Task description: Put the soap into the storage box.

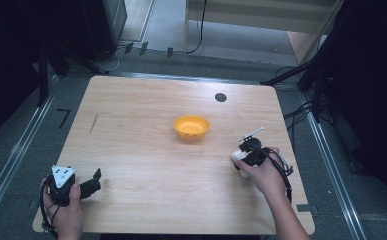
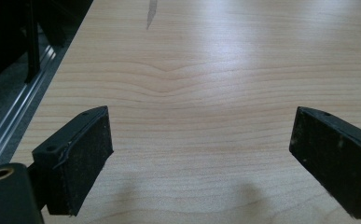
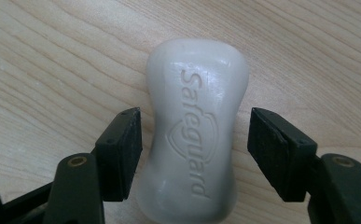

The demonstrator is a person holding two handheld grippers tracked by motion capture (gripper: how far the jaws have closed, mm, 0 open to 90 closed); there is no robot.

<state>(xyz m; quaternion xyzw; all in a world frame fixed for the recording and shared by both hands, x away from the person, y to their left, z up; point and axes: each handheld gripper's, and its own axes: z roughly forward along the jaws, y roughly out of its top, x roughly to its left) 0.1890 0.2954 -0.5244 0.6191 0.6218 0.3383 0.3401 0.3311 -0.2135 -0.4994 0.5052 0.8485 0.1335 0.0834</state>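
Note:
A white bar of soap (image 3: 194,93) stamped "Safeguard" lies flat on the wooden table (image 3: 52,70). My right gripper (image 3: 194,135) points down over it with one black jaw on each long side. The left pad (image 3: 124,149) sits at the soap's edge, and a narrow gap shows at the right pad (image 3: 271,149). In the high view the soap (image 1: 238,156) peeks out under the right gripper (image 1: 242,160) at the table's right front. My left gripper (image 1: 93,182) rests at the front left corner, and its jaws (image 2: 201,144) stand wide apart over bare wood.
An orange bowl (image 1: 191,127) sits near the table's middle, up and to the left of the soap. A black round mark (image 1: 220,97) lies toward the far edge. Dark stands and cables (image 1: 301,115) line the floor around the table (image 1: 146,150).

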